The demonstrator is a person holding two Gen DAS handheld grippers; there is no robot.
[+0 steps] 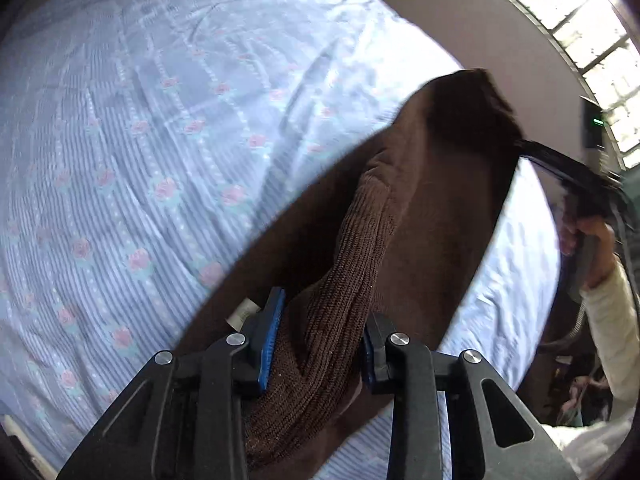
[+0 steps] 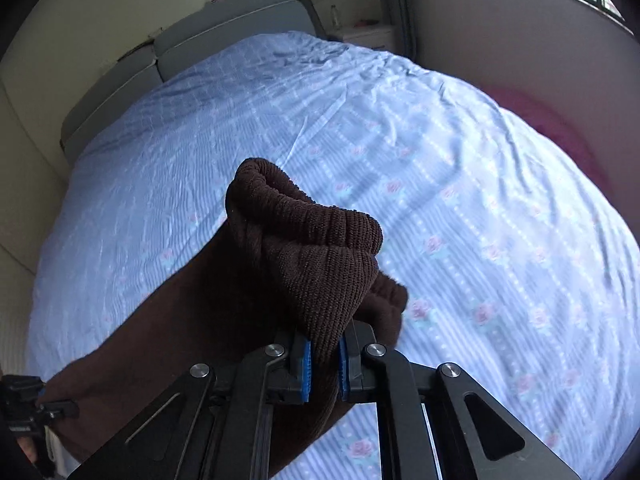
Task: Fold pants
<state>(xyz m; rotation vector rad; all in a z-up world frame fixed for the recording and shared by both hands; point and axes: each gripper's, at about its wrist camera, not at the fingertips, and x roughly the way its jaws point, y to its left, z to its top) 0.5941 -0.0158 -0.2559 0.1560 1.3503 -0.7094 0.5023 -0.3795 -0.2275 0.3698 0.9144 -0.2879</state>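
Note:
The dark brown knit pants hang stretched in the air above the bed between my two grippers. My left gripper is shut on a bunched ribbed edge of the pants. My right gripper is shut on the other ribbed edge, which bulges above its blue pads. In the left wrist view the right gripper shows at the far end of the cloth, held by a hand. In the right wrist view the left gripper shows at the bottom left edge.
The bed with a light blue flowered sheet lies under the pants. A grey headboard and a white nightstand stand at the far end. A wall with a window runs along the right side.

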